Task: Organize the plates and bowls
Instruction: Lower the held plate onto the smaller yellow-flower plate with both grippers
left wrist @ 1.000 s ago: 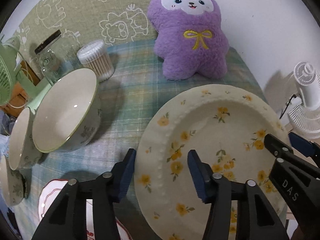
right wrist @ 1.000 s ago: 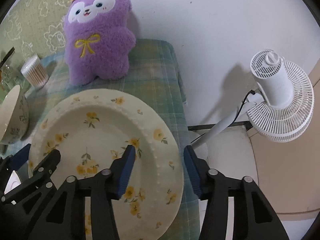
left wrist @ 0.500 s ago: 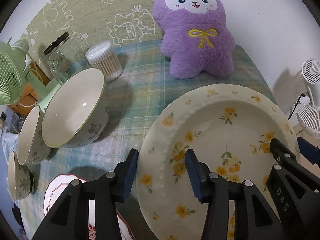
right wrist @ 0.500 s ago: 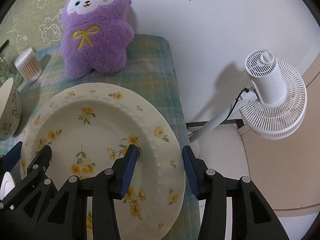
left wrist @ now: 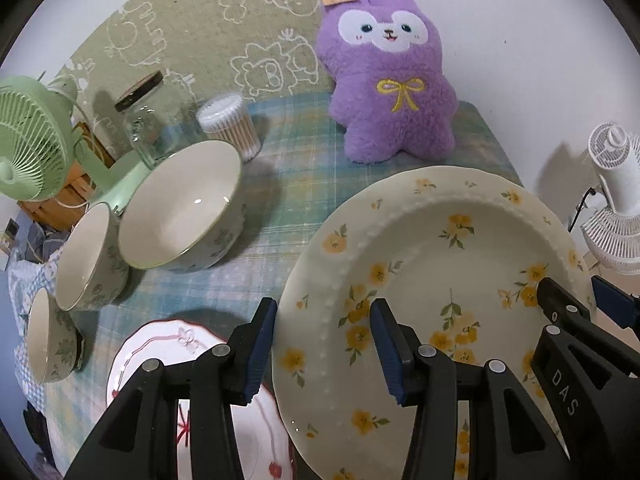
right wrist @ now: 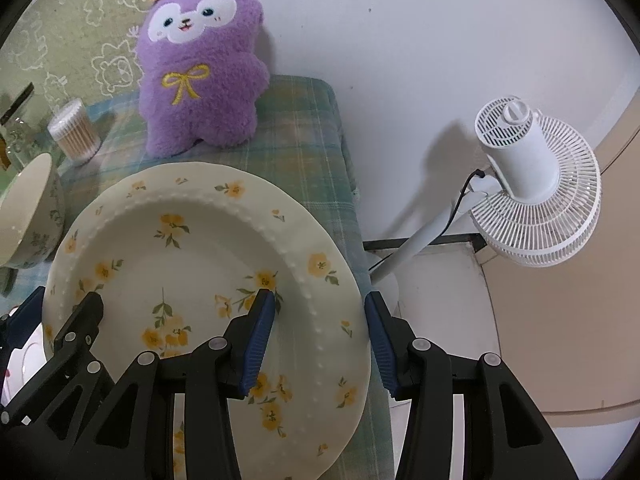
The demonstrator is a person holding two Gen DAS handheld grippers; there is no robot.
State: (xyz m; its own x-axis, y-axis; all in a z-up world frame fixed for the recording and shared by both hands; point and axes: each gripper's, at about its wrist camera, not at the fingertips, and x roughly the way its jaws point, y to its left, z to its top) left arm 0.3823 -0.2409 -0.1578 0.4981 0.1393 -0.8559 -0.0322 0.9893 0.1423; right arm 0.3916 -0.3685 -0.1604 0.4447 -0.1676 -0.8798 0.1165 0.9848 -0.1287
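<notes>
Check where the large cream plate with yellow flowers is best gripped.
Probably at its rim, from both opposite sides. The large cream plate with yellow flowers is wide and shallow; the left gripper and right gripper each straddle an edge, one finger above, one below.

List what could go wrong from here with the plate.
1. The plate is held only at opposite rims by the left gripper and right gripper; uneven pull could let it slip.
2. It is tilted over the red-trimmed plate; a drop could chip both.
3. Swinging left risks hitting the big bowl.
</notes>
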